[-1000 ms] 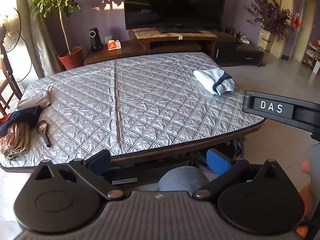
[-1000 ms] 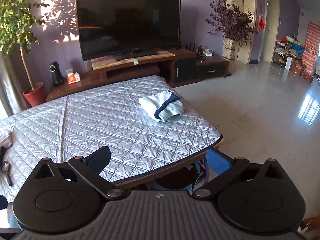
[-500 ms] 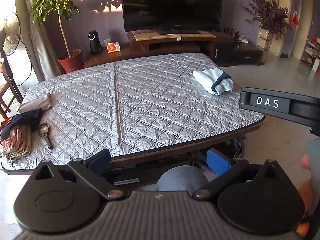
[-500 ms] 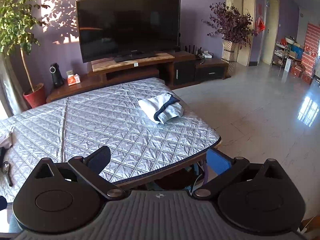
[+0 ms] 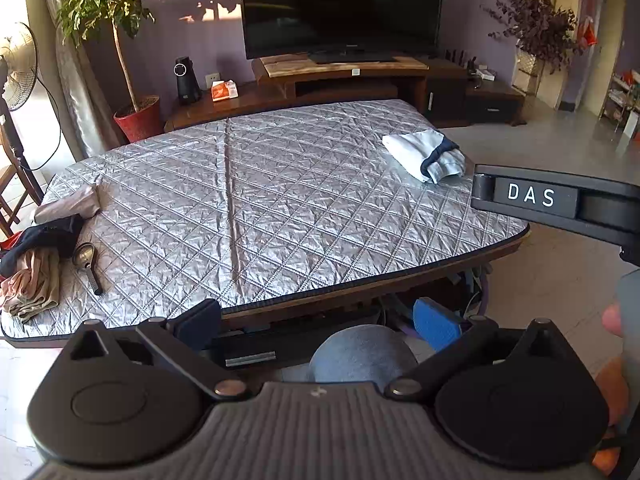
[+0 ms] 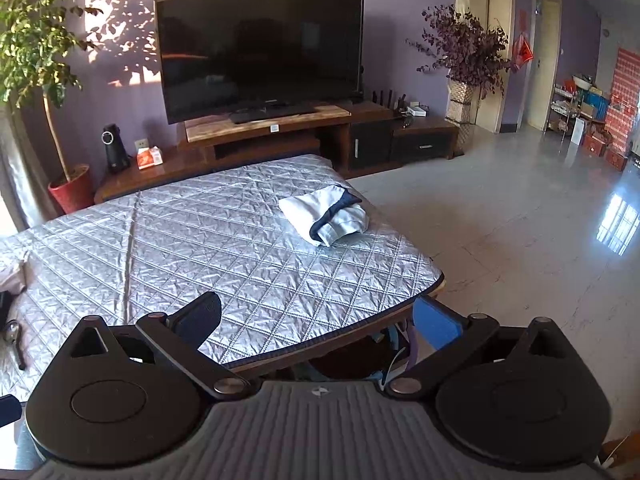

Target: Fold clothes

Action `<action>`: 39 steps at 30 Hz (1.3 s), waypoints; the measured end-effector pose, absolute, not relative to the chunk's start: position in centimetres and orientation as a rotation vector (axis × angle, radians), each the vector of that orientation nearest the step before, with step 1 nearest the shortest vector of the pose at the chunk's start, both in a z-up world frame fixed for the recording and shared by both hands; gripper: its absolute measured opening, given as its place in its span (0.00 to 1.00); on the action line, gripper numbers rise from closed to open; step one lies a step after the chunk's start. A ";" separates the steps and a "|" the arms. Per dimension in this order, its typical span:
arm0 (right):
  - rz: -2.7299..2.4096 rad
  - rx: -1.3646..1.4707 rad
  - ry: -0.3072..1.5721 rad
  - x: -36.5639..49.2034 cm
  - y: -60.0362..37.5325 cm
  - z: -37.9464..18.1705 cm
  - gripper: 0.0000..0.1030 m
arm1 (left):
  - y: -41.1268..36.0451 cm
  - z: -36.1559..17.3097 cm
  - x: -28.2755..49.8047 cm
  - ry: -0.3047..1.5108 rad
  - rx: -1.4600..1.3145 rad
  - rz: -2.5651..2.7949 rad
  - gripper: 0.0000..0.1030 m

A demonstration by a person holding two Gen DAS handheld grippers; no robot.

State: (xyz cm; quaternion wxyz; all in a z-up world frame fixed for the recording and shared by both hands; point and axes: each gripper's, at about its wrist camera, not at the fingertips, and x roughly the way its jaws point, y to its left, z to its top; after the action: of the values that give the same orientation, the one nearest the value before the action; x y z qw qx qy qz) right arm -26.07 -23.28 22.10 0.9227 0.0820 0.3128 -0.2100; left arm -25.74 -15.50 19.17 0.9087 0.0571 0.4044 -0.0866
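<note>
Both claws are held back from the near edge of the worktop [image 5: 280, 200], w/ nothing gripped. The left claw [image 5: 316, 318] is spread wide, its dark pad and blue pad well apart, and a rounded grey-blue shape is seen between them below the worktop edge. The right claw [image 6: 318, 316] is likewise spread wide, empty; its dark pad overlaps the quilted silver cover in view, the blue pad sits just past the worktop's corner. A folded white-and-pale-blue garment w/ navy trim [image 6: 326, 216] is laid near the far right edge of the cover. At the left end, a heap of unfolded clothes [image 5: 36, 256] is seen: dark, tan and beige pieces, partly over the edge. Just beside the heap a metal spoon-like tool [image 5: 86, 266] is laid on the cover. Behind the worktop a TV [image 6: 260, 52] is stood on a wooden stand, w/ a potted tree [image 5: 116, 40] to the left.
</note>
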 end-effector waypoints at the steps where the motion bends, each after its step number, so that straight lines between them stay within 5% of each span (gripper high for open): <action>1: -0.431 0.171 0.642 -26.1 -23.4 22.1 1.00 | -15.5 19.2 -25.8 0.834 0.118 -0.180 0.99; 39: -0.398 0.184 0.668 -26.2 -23.0 21.2 1.00 | -15.6 18.7 -25.9 0.842 0.111 -0.176 0.99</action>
State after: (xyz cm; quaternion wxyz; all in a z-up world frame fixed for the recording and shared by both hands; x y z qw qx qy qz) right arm -26.25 -23.00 21.23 0.9212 0.0897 0.3254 -0.1938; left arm -25.92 -15.65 18.74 0.9075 0.0539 0.4078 -0.0852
